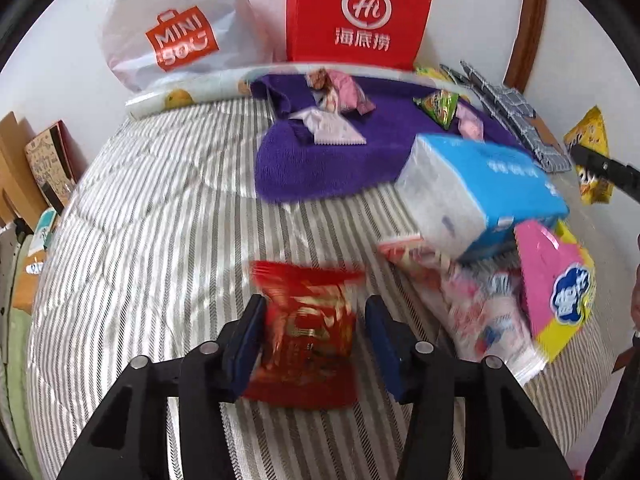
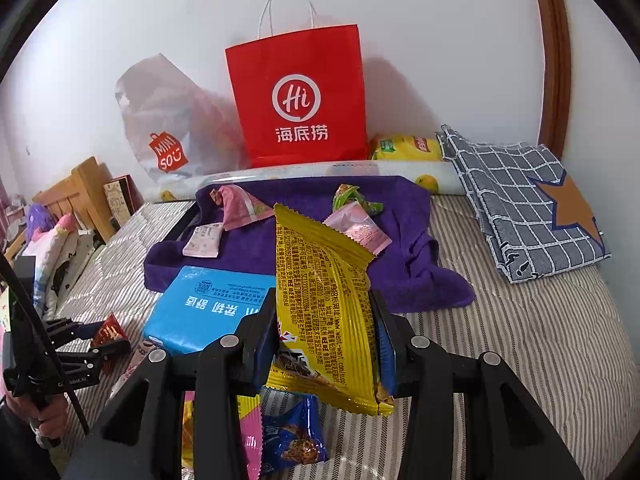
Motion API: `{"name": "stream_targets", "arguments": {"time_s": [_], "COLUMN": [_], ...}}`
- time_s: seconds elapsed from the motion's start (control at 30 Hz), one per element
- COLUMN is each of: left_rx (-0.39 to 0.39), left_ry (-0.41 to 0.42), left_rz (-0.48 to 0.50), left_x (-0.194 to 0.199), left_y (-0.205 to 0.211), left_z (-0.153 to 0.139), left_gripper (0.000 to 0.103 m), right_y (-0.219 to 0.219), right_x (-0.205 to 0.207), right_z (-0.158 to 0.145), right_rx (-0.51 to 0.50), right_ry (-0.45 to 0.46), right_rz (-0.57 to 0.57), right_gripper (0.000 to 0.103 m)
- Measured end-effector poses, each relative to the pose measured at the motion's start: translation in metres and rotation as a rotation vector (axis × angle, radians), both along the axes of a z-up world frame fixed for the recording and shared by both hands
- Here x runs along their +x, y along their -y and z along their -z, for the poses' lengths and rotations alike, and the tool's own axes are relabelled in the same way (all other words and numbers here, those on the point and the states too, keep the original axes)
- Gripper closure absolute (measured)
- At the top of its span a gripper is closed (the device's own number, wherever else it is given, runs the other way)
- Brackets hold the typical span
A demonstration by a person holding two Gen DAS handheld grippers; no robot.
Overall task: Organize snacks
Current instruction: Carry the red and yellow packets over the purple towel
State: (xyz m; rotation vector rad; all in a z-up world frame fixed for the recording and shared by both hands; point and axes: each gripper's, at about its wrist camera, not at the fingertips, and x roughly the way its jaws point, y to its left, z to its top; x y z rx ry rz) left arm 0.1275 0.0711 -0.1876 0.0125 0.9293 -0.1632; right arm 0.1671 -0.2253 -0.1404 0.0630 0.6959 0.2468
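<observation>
My left gripper (image 1: 314, 320) is shut on a red snack packet (image 1: 308, 332) and holds it above the striped bedcover; it also shows at the left of the right wrist view (image 2: 108, 336). My right gripper (image 2: 324, 328) is shut on a yellow snack packet (image 2: 328, 300), held upright. Several small pink and green snack packets (image 2: 360, 228) lie on a purple towel (image 2: 280, 248) ahead. A blue snack packet (image 2: 292, 440) and a pink-and-yellow pack (image 1: 556, 292) lie below and beside my grippers.
A blue tissue pack (image 1: 480, 188) lies in front of the towel. A red paper bag (image 2: 300, 100) and a white Miniso bag (image 1: 176, 28) stand against the wall. A folded checked cloth (image 2: 524, 204) lies at right. A wooden headboard (image 2: 80, 188) is at left.
</observation>
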Motion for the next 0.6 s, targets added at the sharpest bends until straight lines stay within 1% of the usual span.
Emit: {"name": "stream_targets", "arguments": {"time_s": [0.03,0.07,0.1,0.13,0.17,0.33,0.4,0.6], "left_rx": [0.013,0.045,0.052,0.049,0.037,-0.016,-0.035,-0.077], "left_ry": [0.013,0.025,0.028,0.036,0.040,0.047,0.064,0.198], "left_rz": [0.009,0.005,0.003,0.000,0.000,-0.022,-0.030,-0.019], "left_x": [-0.002,-0.006,-0.008,-0.010,-0.012,-0.013,-0.013,-0.013], "left_y": [0.001,0.003,0.004,0.004,0.004,-0.002,-0.004,0.003], "left_z": [0.001,0.002,0.002,0.001,0.000,-0.006,-0.012,-0.044], "left_gripper": [0.051,0.050,0.050,0.053,0.059,0.061,0.061,0.061], "right_y": [0.000,0.000,0.000,0.000,0.001,0.001,-0.001,0.004], "right_x": [-0.001,-0.002,-0.002,-0.003,-0.004,-0.007,-0.008,-0.008], "right_z": [0.000,0.000,-0.001,-0.001,-0.001,-0.004,-0.005,-0.007], "right_rx": [-0.001,-0.003,-0.004,-0.005,-0.004,-0.003,-0.016,-0.027], "right_ry": [0.001,0.000,-0.001,-0.001,0.000,0.004,0.011,0.027], "right_rz": [0.000,0.001,0.002,0.005,0.005,0.002,0.003,0.003], "right_gripper": [0.060,0.060,0.060,0.060,0.060,0.060,0.060,0.062]}}
